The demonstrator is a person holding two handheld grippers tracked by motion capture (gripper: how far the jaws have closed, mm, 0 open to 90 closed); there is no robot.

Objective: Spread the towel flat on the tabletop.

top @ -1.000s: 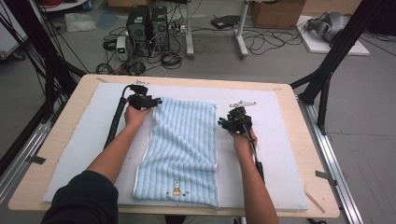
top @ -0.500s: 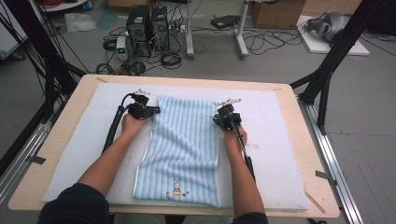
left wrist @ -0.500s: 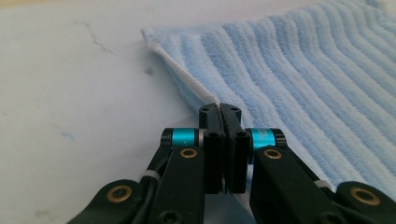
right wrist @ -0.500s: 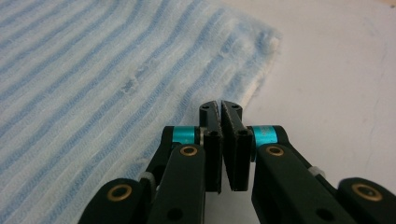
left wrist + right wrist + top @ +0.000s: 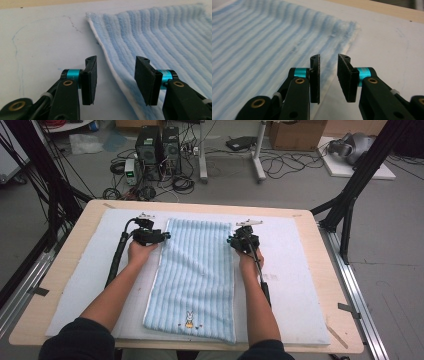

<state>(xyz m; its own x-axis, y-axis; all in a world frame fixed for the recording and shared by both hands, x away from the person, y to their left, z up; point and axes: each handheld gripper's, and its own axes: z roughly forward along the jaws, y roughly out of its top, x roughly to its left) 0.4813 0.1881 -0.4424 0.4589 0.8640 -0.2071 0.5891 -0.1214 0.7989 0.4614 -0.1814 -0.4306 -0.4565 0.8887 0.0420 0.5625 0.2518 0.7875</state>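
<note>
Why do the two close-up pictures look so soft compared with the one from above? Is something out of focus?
In the left gripper view the towel blurs toward its far edge, while the black jaws stay fairly crisp. The right gripper view shows the same: the stripes smear farther off. The high view is evenly lit and sharper, with soft shadows under the forearms on the white mat.

Both forearms reach forward from the near edge, roughly parallel and well apart. The left hand holds the left gripper, its jaws set wide apart. The right hand holds the right gripper, its jaws parted by a narrower gap.
</note>
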